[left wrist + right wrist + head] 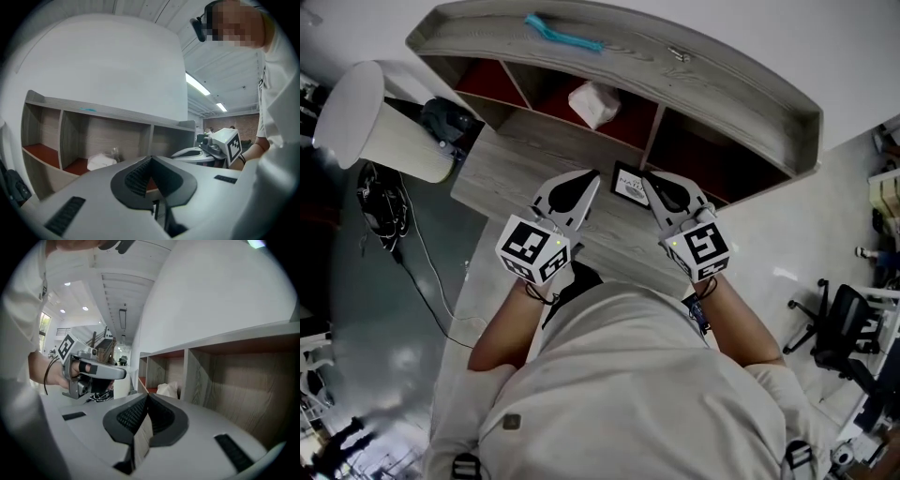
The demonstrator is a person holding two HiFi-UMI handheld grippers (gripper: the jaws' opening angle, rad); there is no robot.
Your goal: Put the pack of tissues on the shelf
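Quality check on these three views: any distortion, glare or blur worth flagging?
Head view: sharp; wide lens bows the shelf, glossy floor shows glare. Left gripper view: black fisheye corners, blown-out ceiling light, left gripper soft up close. Right gripper view: same black corners, shelf sharp, right gripper blurred near the lens.

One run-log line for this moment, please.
phase: grasp | right gripper: shut on pack edge | left gripper: shut, empty | pack: on desk, not yet on shelf
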